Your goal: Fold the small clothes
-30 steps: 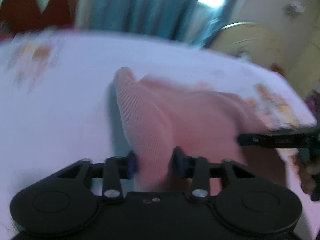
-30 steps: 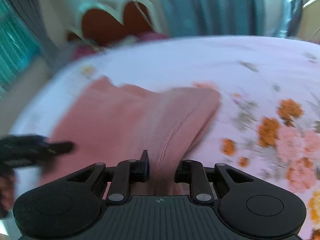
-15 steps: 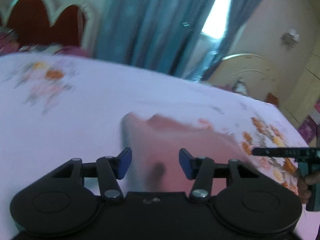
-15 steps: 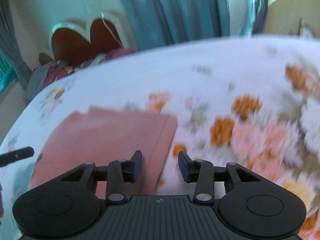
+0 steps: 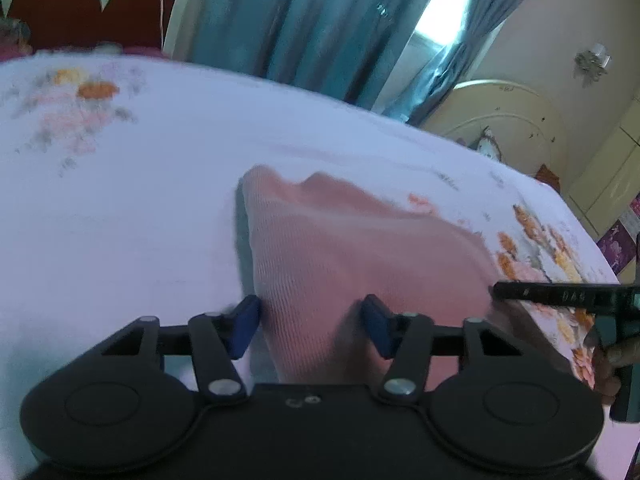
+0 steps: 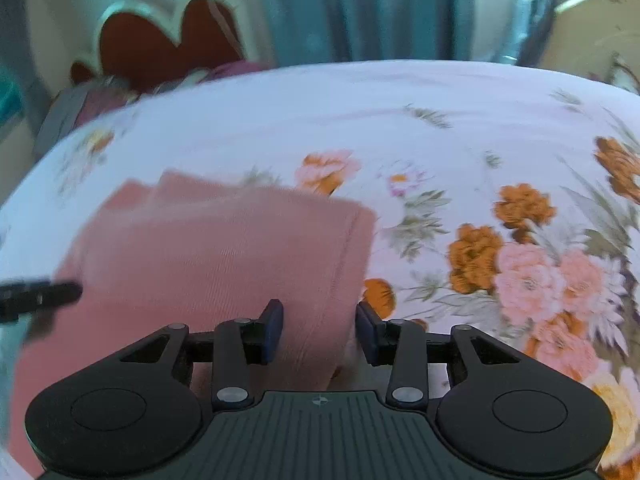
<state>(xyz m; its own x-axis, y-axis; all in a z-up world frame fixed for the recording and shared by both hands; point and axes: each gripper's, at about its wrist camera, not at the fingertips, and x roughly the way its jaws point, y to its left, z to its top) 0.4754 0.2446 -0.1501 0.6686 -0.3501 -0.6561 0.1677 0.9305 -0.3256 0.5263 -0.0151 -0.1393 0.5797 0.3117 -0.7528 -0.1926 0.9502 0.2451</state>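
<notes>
A small pink ribbed garment (image 5: 352, 248) lies folded on the floral bedsheet (image 5: 120, 200). My left gripper (image 5: 310, 326) is open, its blue pads on either side of the garment's near left edge. In the right wrist view the garment (image 6: 216, 256) lies at the left, and my right gripper (image 6: 318, 330) is open, its pads astride the near right edge. The right gripper's finger (image 5: 560, 294) shows at the right of the left wrist view. The left gripper's finger (image 6: 36, 298) shows at the left of the right wrist view.
The white bedsheet has orange and pink flowers (image 6: 532, 264) to the right of the garment. A red headboard (image 6: 168, 40) and teal curtains (image 5: 304, 20) stand beyond the bed. A cream arched cabinet (image 5: 512, 120) is at the far right.
Both grippers held raised folds of the garment a second ago, then opened and let go. The garment now lies flatter and both grippers have come back low at its near edge.
</notes>
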